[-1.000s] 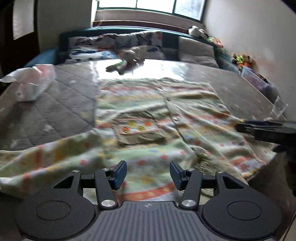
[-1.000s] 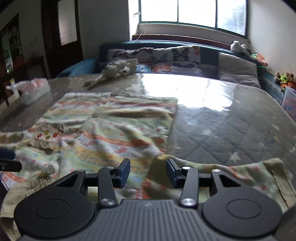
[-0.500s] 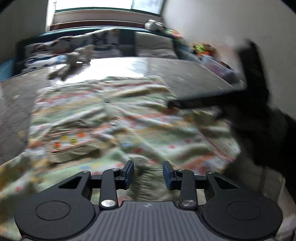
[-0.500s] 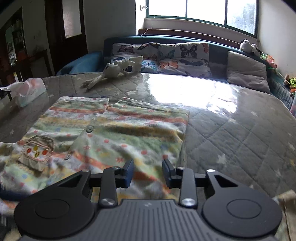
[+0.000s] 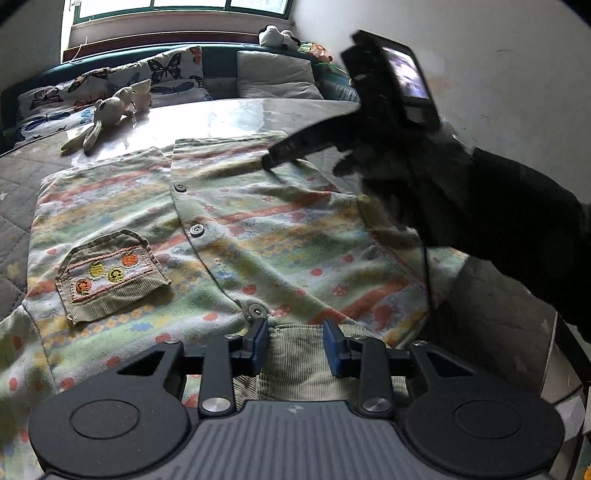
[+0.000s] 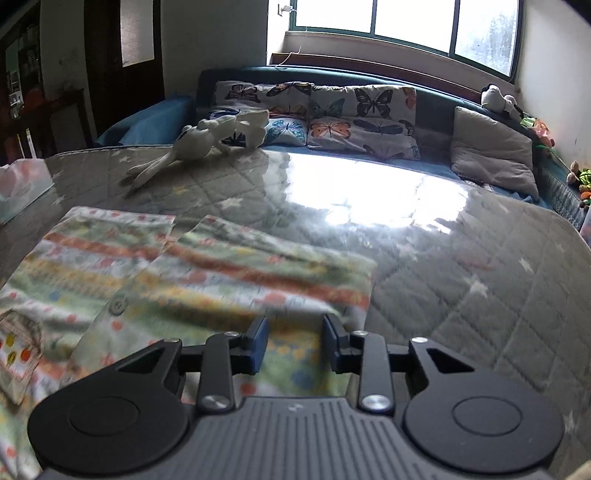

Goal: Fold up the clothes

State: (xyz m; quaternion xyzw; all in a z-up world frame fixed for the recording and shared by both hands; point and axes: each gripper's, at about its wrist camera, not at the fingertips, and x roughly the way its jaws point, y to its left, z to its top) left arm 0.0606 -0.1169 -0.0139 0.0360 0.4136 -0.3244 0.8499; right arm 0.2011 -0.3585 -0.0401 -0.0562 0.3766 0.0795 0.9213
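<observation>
A small pastel-striped button-up shirt (image 5: pixel 258 236) with red dots is lying spread out, front up, on the grey quilted table cover (image 6: pixel 461 280) under a glossy clear sheet. The shirt's beige corduroy chest pocket (image 5: pixel 110 280), stitched with little orange and yellow fruits, is sitting on the left panel, and a row of round grey buttons (image 5: pixel 196 229) is running down the placket.

The left gripper (image 5: pixel 295 341) is hovering low over the near edge of the shirt, its blue-padded jaws standing apart with nothing between them; the ribbed corduroy collar (image 5: pixel 295 362) is showing in the gap beneath.

The right gripper (image 6: pixel 295 343) is hanging over the right side of the shirt, near its far hem corner, jaws likewise parted and gripping nothing. In the left wrist view the right gripper (image 5: pixel 273 158) is reaching in from the right, its dark fingers pointing down toward the shirt's far right edge; I cannot tell whether they are touching the cloth.

A white plush rabbit (image 6: pixel 199 144) is lying on the far side of the table, well apart from the shirt. Behind it, butterfly-print cushions (image 6: pixel 332 114) and a plain grey pillow (image 6: pixel 491 151) are lining a teal sofa (image 6: pixel 432 107) beneath the window (image 6: pixel 406 22).
</observation>
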